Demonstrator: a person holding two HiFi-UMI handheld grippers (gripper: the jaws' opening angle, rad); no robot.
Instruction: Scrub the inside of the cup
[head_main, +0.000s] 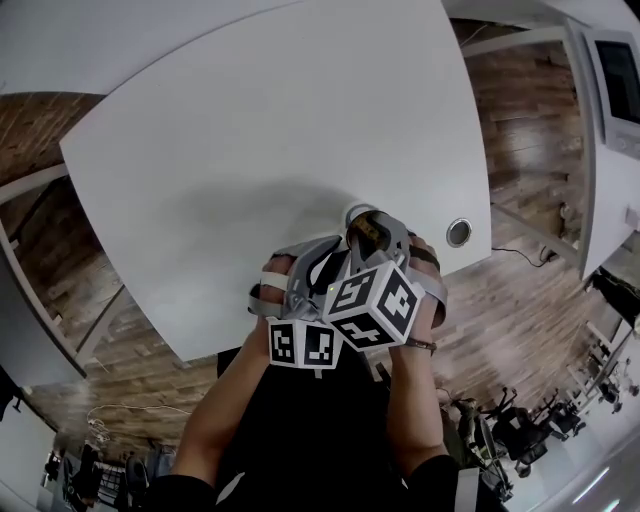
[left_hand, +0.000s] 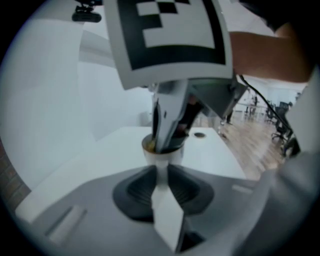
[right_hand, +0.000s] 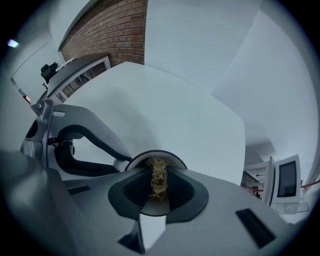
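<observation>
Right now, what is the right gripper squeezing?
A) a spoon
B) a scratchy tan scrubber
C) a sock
B: the right gripper pinches a tuft of tan fibres, the scrubber, at the mouth of the cup.

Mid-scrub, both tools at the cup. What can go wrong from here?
1. The left tool pinches the cup by a narrow white part only; pushes from the right tool may twist it loose.
2. The fibre scrubber is a thin, loose tuft; strands may shed or pull free.
3. The cup is close to the edge of the table; if dropped, it may hit the floor.
</observation>
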